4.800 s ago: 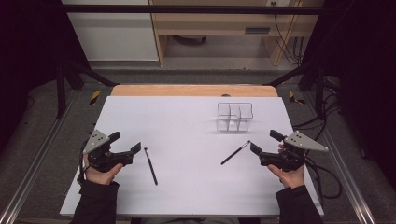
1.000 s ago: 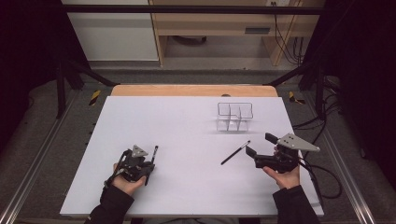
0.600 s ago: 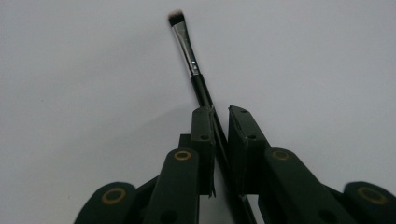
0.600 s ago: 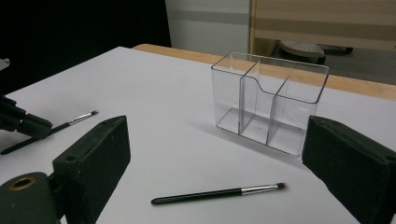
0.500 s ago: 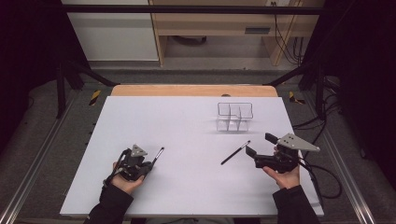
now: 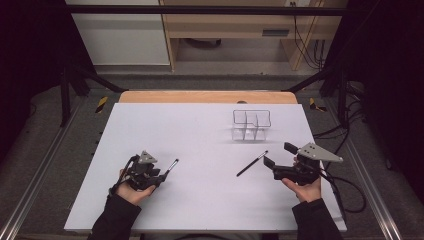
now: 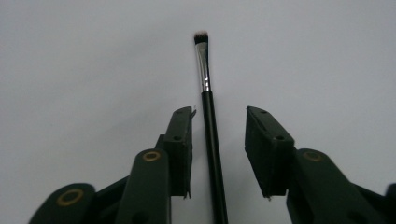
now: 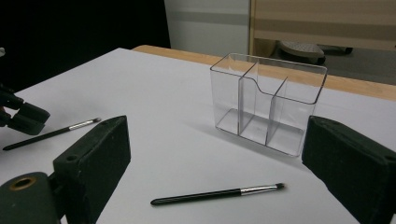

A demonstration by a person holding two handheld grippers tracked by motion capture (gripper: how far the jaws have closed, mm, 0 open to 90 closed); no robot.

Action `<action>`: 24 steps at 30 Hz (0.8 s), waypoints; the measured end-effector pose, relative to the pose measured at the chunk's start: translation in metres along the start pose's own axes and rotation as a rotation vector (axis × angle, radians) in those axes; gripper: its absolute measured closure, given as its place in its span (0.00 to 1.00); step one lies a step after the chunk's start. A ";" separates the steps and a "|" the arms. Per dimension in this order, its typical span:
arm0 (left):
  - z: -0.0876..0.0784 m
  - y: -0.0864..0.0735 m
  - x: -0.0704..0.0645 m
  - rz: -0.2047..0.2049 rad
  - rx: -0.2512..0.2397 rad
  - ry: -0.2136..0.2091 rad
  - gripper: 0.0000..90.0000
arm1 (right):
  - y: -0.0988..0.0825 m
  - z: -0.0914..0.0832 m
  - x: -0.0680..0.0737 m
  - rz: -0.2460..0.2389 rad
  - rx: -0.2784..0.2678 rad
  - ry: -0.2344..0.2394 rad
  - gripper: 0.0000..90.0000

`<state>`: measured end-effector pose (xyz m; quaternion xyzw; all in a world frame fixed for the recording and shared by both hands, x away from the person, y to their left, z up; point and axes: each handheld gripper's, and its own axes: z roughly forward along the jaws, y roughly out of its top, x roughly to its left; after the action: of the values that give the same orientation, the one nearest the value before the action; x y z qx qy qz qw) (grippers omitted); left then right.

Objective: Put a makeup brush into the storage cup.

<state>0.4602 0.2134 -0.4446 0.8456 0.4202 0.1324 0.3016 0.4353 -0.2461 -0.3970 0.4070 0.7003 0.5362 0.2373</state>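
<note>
While the white surface (image 6: pixel 210 130) spreads ahead of me, the clear organizer (image 8: pixel 267 102) stands beyond my right hand-held gripper (image 8: pixel 219 163), whose jaws gape over one brush (image 8: pixel 217 192). My left hand-held gripper (image 7: pixel 218 149) straddles the other brush (image 7: pixel 208 121), jaws apart, probably lined up to pinch it.

The matt white table top (image 6: pixel 200 140) looks smooth, with a bare wood strip (image 6: pixel 207 96) along its 12 o'clock edge. The clear plastic three-compartment organiser (image 8: pixel 267 102) is glossy. The thin black make-up brush (image 7: pixel 208 116) has a satin handle, a shiny metal ferrule and short bristles. The left gripper (image 7: pixel 219 140) has matt black, seemingly plastic jaws with brass-coloured rivets.
</note>
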 end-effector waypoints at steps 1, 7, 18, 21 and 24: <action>-0.001 0.003 0.000 0.003 0.005 -0.001 0.65 | 0.000 0.000 0.000 0.001 -0.001 0.000 0.09; -0.001 0.018 0.003 0.018 0.065 -0.002 0.49 | 0.002 -0.002 -0.002 0.006 -0.006 0.000 0.09; 0.019 0.029 -0.003 0.120 0.234 0.013 0.58 | 0.003 -0.002 -0.002 0.011 0.000 0.006 0.09; 0.022 0.027 -0.004 0.131 0.253 0.014 0.61 | 0.003 -0.002 -0.002 0.014 0.001 0.010 0.09; 0.023 0.025 -0.003 0.133 0.268 0.000 0.67 | 0.002 -0.001 -0.002 0.015 0.005 0.010 0.09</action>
<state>0.4853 0.1906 -0.4465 0.9043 0.3769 0.0950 0.1766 0.4360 -0.2482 -0.3944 0.4102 0.6996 0.5385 0.2286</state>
